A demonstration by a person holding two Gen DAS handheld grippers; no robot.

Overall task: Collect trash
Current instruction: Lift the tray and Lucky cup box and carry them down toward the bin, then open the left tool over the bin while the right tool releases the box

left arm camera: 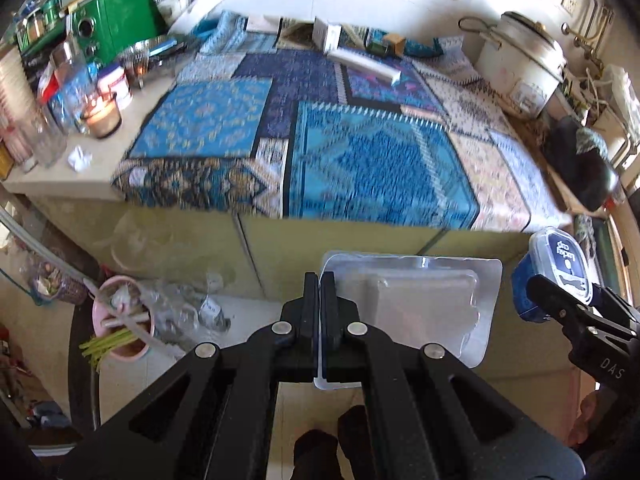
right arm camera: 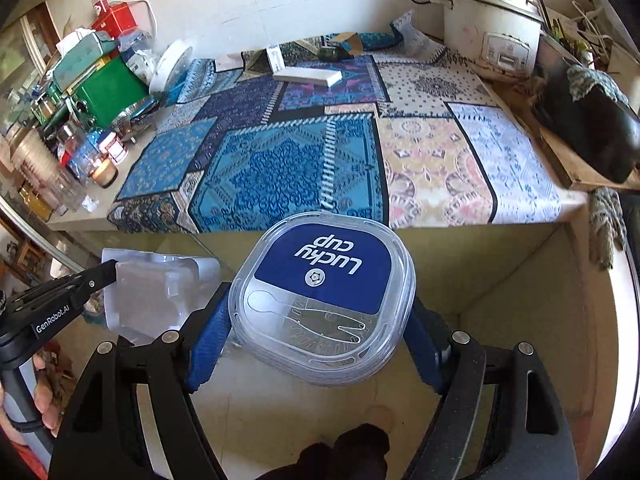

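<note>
My left gripper (left arm camera: 320, 280) is shut on the edge of a clear plastic blister tray (left arm camera: 420, 304), held in front of the counter and above the floor. The tray also shows in the right wrist view (right arm camera: 160, 292), with the left gripper (right arm camera: 108, 268) on it. My right gripper (right arm camera: 320, 320) is shut on a blue "Lucky Cup" container with a clear lid (right arm camera: 324, 296), held below the counter edge. It shows in the left wrist view (left arm camera: 556, 272) at the far right. A pink bin (left arm camera: 120, 320) with trash in it stands on the floor at lower left.
A patchwork blue cloth (right arm camera: 288, 152) covers the counter. A white flat box (right arm camera: 308, 75) and small boxes lie at its back. A rice cooker (right arm camera: 492, 24) stands back right, a lit candle (left arm camera: 102, 116), jars and a green box (left arm camera: 120, 20) at left. A crumpled paper (left arm camera: 80, 157) lies near the candle.
</note>
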